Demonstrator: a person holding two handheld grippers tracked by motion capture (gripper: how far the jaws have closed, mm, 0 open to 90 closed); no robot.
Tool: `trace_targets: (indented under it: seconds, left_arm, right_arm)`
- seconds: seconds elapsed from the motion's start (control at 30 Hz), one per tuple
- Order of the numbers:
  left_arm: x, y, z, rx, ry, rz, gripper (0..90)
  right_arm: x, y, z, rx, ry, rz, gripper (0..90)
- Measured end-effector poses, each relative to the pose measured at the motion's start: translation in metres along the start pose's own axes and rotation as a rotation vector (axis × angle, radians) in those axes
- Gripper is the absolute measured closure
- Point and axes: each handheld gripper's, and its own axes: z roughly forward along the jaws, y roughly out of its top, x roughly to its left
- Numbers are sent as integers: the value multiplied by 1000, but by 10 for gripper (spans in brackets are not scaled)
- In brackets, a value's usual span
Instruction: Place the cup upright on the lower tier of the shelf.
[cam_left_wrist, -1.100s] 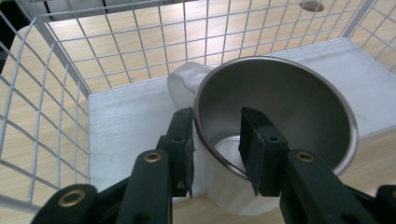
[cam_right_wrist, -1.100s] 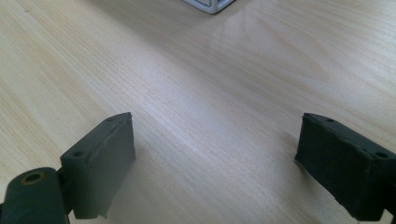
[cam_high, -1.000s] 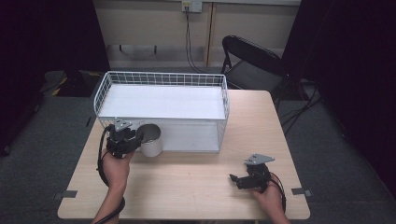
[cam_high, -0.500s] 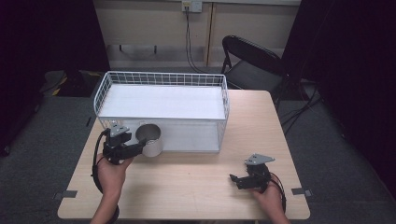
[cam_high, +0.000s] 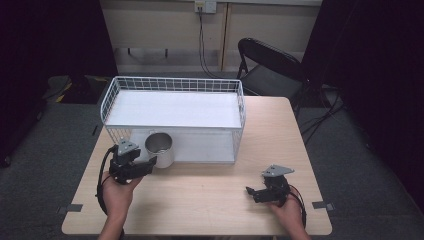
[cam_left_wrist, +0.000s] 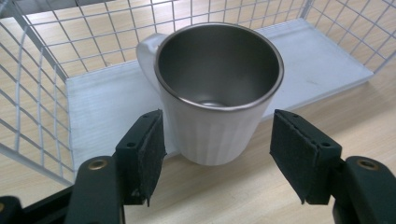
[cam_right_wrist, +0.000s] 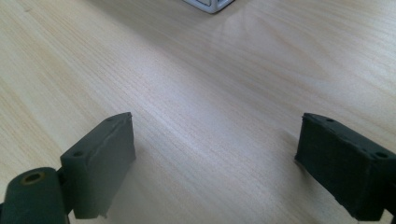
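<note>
A white mug (cam_high: 159, 149) with a steel inside stands upright at the open front of a white wire rack (cam_high: 172, 79), on the front edge of its base board (cam_left_wrist: 107, 93). My left gripper (cam_high: 147, 166) is just short of the mug (cam_left_wrist: 219, 93). It is open, with a pad on each side of the mug's lower wall and neither touching. The mug's handle (cam_left_wrist: 145, 51) points to the far side. At the table's front right, my right gripper (cam_high: 252, 192) is open over bare wood (cam_right_wrist: 215, 158) with nothing between its pads.
The rack has a white upper shelf (cam_high: 172, 107) and wire mesh sides (cam_left_wrist: 42, 70). Its front corner (cam_right_wrist: 210, 3) shows far off in the right gripper view. A black folding chair (cam_high: 270, 65) stands behind the wooden table (cam_high: 210, 190). A cable trails from each gripper.
My left gripper has drawn back a little from the mug toward the person. The mug and the right gripper have stayed put.
</note>
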Motion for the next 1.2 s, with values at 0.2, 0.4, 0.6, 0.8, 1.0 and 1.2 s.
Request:
trace_targets:
  seconds: [0.2,0.4,0.6,0.8,1.0,1.2]
  left_arm:
    - [-3,-2,4,5,-1,10,350]
    - [-3,-5,12,15,7,8,347]
    - [-3,-8,18,21,8,9,348]
    - [-4,-9,24,26,11,7,356]
    - [-6,-10,31,22,27,2,356]
    - [-6,-11,35,24,30,-7,361]
  right_arm:
    - [0,0,0,-1,0,0,105]
    - [0,0,0,0,0,0,105]
    - [0,0,0,-1,1,0,105]
    - [0,0,0,0,1,1,105]
    - [0,0,0,0,1,1,105]
    - [0,0,0,-1,1,0,105]
